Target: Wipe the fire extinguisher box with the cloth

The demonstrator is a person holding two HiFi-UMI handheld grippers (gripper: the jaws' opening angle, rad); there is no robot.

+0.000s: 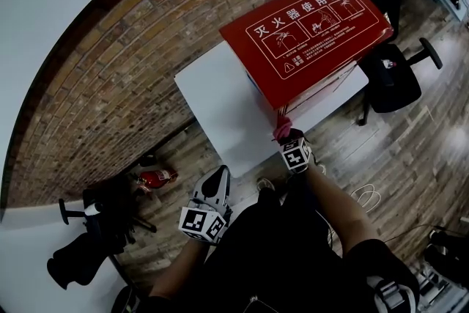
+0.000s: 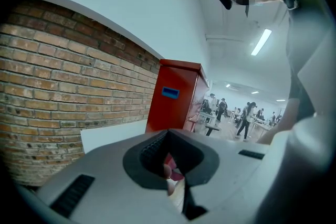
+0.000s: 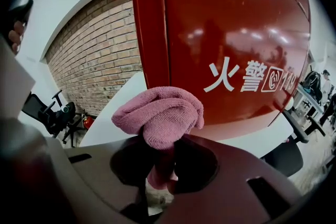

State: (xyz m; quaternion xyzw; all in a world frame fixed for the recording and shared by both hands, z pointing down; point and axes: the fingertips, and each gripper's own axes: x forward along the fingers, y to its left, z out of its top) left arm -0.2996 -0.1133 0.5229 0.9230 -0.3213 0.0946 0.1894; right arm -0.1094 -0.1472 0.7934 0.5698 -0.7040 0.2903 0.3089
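Note:
The red fire extinguisher box (image 1: 308,33) stands on a white table (image 1: 220,106) against the brick wall, its top printed with white diagrams. My right gripper (image 1: 293,150) is shut on a bunched pink cloth (image 1: 282,130), held at the box's near lower corner. In the right gripper view the cloth (image 3: 160,113) bulges out of the right gripper (image 3: 163,157), close to the glossy red front (image 3: 226,34); contact is unclear. My left gripper (image 1: 209,205) hangs low by my body, away from the table. It is shut with nothing in it (image 2: 170,162), and the box (image 2: 173,97) stands ahead of it.
A brick wall (image 1: 124,62) runs behind the table. Black office chairs (image 1: 392,77) stand right of the box. On the wooden floor to the left lie a red extinguisher (image 1: 154,177) and black equipment (image 1: 88,231). A white cable (image 1: 366,194) lies near my feet.

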